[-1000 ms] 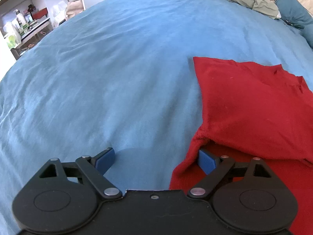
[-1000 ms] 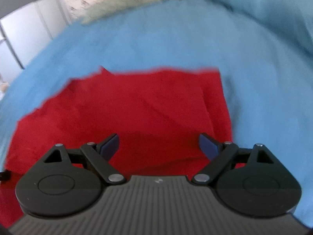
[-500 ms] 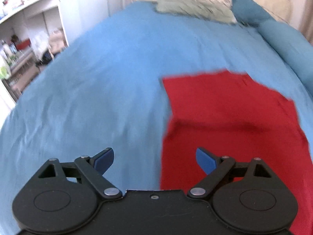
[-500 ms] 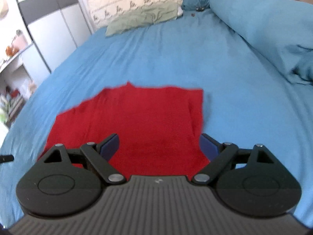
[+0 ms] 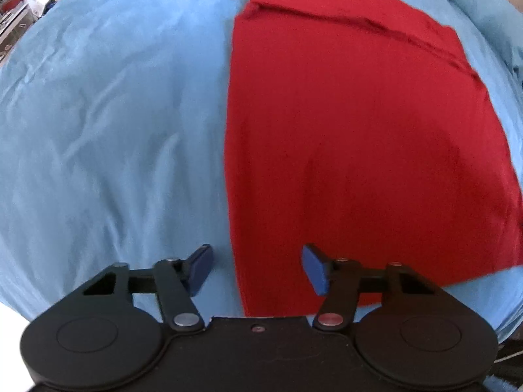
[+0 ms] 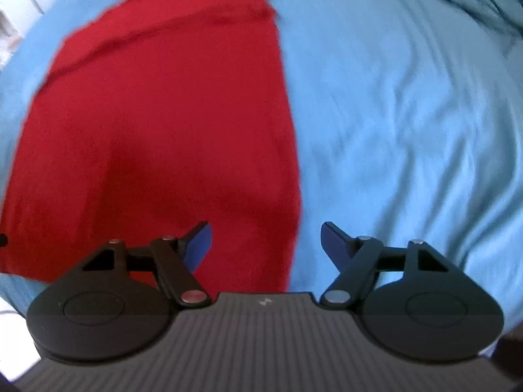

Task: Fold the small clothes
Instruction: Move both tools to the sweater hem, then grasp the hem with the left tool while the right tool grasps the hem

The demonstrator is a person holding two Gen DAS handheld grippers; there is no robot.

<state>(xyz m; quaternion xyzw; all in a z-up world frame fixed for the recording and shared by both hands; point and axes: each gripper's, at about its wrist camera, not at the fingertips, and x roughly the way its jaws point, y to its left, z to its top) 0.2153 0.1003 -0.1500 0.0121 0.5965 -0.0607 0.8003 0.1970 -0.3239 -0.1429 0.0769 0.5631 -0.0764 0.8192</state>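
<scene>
A red garment (image 5: 353,137) lies spread flat on the blue bedsheet (image 5: 108,114), a folded band across its far end. The left tongs (image 5: 256,269) hang over its near left corner — jaws closing, one blue pad over the sheet, the other over the cloth, neither pressing it. The right tongs (image 6: 265,245) straddle the garment's right edge near its lower corner — also closing, pads still apart, pinching nothing.

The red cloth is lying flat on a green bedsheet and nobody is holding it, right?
Not quite: the bedsheet is blue, not green, as the left wrist view shows. The rest holds: the red cloth lies flat on it, and neither gripper holds it.
</scene>
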